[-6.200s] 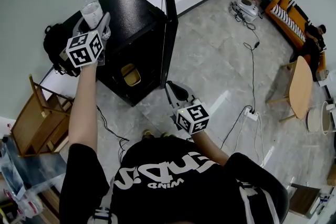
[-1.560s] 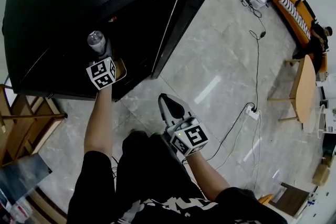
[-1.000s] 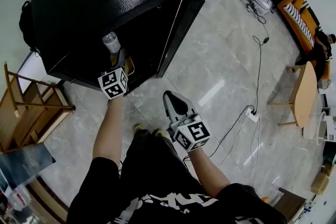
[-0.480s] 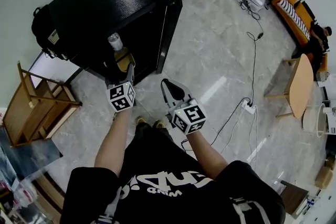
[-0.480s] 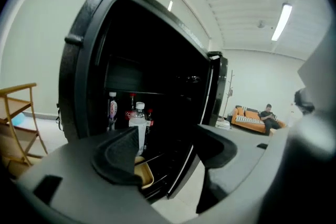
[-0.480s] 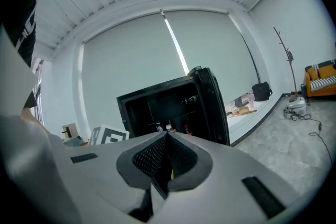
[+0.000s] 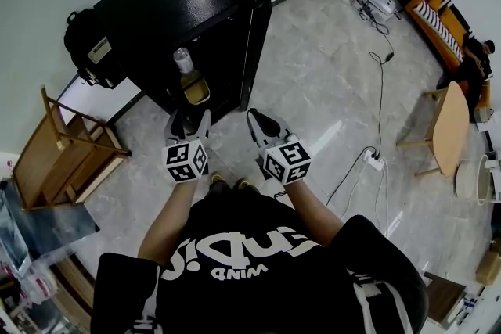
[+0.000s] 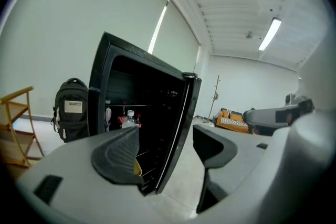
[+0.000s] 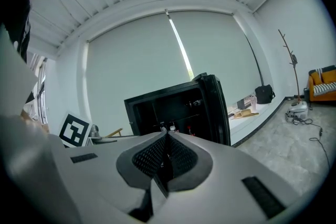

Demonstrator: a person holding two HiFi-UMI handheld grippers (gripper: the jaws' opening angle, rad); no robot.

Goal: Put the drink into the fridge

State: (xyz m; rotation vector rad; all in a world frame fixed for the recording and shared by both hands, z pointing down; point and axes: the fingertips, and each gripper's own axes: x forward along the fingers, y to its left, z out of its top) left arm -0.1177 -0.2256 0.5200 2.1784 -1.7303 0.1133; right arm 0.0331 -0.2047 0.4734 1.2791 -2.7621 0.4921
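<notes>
The clear water bottle (image 7: 182, 58) stands upright on a shelf inside the open black fridge (image 7: 168, 8); the left gripper view also shows the bottle (image 8: 128, 119) among other drinks in the fridge (image 8: 137, 93). My left gripper (image 7: 190, 120) hangs in front of the fridge, a step back from it, open with nothing between its fingers (image 8: 118, 157). Beside it, my right gripper (image 7: 261, 123) is shut and empty, with its pads (image 9: 167, 156) pressed together and pointing toward the fridge (image 9: 178, 105).
The fridge door (image 7: 258, 19) stands swung open to the right. A yellow container (image 7: 196, 90) sits low inside. A black backpack (image 7: 84, 43) leans left of the fridge, next to a wooden rack (image 7: 66, 156). Cables and a power strip (image 7: 374, 163) lie on the floor at right.
The left gripper let go of the bottle on the fridge shelf and drew back with empty jaws. The person moved back from the fridge; the right gripper stayed shut.
</notes>
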